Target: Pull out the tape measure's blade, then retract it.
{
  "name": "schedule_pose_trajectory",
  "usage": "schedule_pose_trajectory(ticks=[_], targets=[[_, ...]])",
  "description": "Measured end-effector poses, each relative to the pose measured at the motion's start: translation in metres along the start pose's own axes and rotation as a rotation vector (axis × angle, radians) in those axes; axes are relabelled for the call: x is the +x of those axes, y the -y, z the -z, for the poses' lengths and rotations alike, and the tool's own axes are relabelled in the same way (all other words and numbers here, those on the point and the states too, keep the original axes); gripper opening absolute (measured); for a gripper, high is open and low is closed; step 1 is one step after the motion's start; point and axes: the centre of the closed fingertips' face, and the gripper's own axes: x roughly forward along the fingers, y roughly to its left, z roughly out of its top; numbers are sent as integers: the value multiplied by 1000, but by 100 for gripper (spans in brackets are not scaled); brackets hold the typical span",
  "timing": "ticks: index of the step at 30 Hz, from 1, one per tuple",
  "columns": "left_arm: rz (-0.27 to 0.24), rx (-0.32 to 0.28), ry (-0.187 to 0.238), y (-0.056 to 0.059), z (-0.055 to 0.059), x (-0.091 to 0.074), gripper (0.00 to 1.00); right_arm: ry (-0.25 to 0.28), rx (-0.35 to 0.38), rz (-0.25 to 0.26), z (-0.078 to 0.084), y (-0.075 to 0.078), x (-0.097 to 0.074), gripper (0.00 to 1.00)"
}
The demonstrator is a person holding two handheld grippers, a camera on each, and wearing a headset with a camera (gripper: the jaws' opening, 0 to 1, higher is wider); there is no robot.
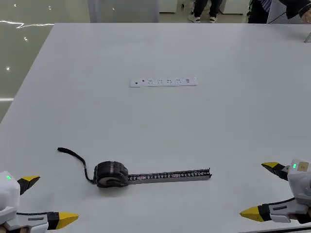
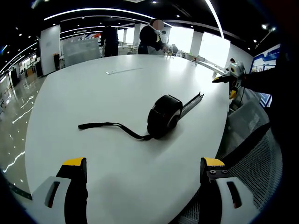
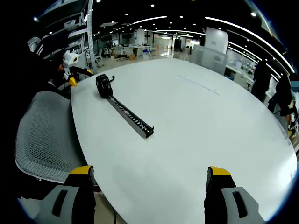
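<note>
The tape measure [image 1: 111, 174] lies near the front edge of the white surface [image 1: 170, 121], its black case to the left, its blade [image 1: 170, 175] drawn out flat to the right and ending at the hook [image 1: 209, 172], its wrist strap [image 1: 73, 156] trailing off left. The left tool [image 1: 53, 198] and the right tool [image 1: 255, 189] both hang with jaws apart and empty, one near each end, touching nothing. With the blade already out, the step in hand looks like the retraction. To do it well, the left tool would pin the case by its flat sides, clear of the strap, while the right tool pinches the blade near the hook and walks it back, so it feeds in slowly and neither whips nor drags the case
</note>
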Motion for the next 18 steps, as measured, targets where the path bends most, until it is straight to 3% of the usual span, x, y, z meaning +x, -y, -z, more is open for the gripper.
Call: schedule_pose_trajectory(ticks=[18], targets=[[8,-6,8,15,-23,16,99,-25,-72,-1,-15,11,1,99]])
